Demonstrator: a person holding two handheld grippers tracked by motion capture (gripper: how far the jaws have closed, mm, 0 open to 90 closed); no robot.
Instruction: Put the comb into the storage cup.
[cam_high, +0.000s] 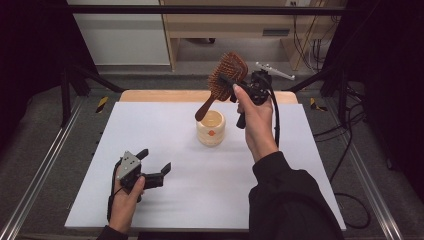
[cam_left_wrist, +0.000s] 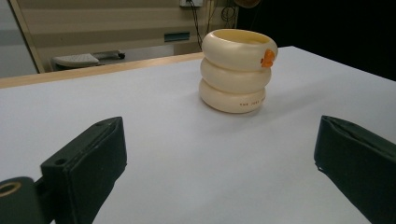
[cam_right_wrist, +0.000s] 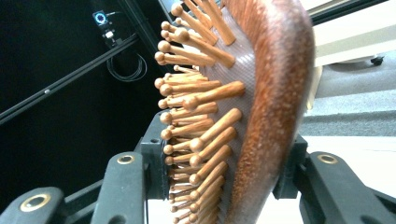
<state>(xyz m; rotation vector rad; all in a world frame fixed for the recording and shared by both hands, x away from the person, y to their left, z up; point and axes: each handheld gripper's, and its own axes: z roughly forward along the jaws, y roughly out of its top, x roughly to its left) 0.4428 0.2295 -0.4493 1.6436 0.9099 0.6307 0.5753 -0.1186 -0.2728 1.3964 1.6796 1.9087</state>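
Hairbrush (cam_high: 227, 75) sits clamped by its head in my right gripper (cam_high: 239, 81), one of the fingers (cam_right_wrist: 122, 186) against the bristles and the other behind the wooden back, held up in the air with the handle slanting down over the cream ringed cup (cam_high: 210, 128) mid-counter (cam_high: 200, 200). My left gripper (cam_high: 152, 165) rests near the front left, fingers (cam_left_wrist: 88, 163) spread apart around nothing

Small dark print is seen on bottom ring of cream cup (cam_left_wrist: 239, 70), approx 5 o'clock on its wall in left gripper view; reads roughly "THE JOY…", rest too small. Orange mark at 3 o'clock near rim: no legible txt.
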